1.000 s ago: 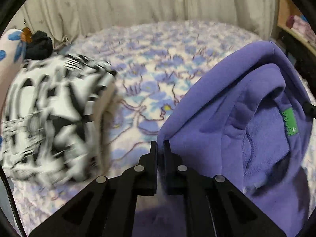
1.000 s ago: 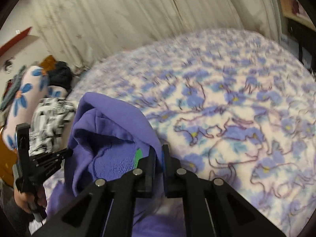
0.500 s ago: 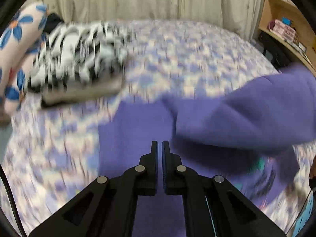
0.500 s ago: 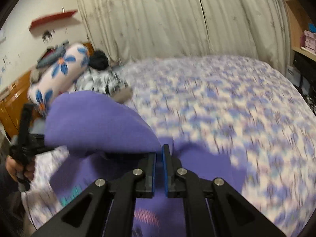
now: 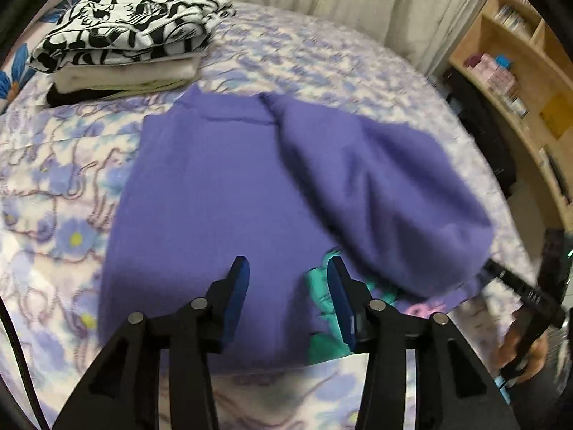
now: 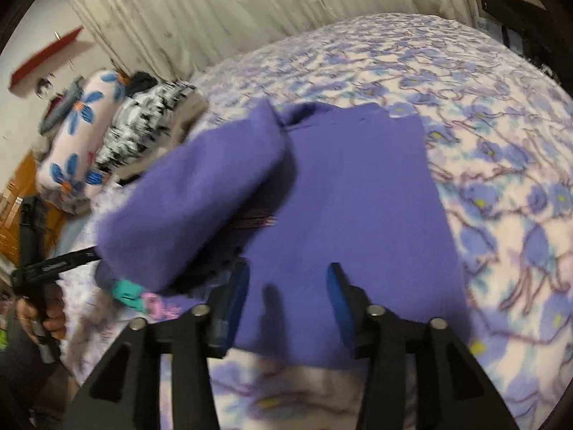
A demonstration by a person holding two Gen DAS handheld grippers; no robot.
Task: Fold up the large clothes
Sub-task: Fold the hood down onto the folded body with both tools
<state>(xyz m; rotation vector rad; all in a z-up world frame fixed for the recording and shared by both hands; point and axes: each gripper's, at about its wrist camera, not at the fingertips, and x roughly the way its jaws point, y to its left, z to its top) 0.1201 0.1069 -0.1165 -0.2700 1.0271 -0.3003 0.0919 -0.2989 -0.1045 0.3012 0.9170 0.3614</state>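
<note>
Purple sweatshirt [image 5: 215, 193]: lies flat mid-bed [image 5: 43, 186], one side lapped over itself. Folded clothes stack [image 5: 125, 43]: near the bed's far left corner. My left gripper [image 5: 286, 286] and right gripper [image 6: 288, 286]: jaws opening, nothing between them, poised over the sweatshirt's near hem. Shelves [image 5: 519, 71]: my left view only. Flowered bolster [image 6: 77, 136]: clearest in my right.

Hoodie [image 5: 222, 193], earlier lifted and clamped in both grippers, now lies flat on bed [image 5: 46, 186]. Left gripper [image 5: 288, 279] and right gripper [image 6: 288, 283] jaws opening, nothing pinched.
</note>
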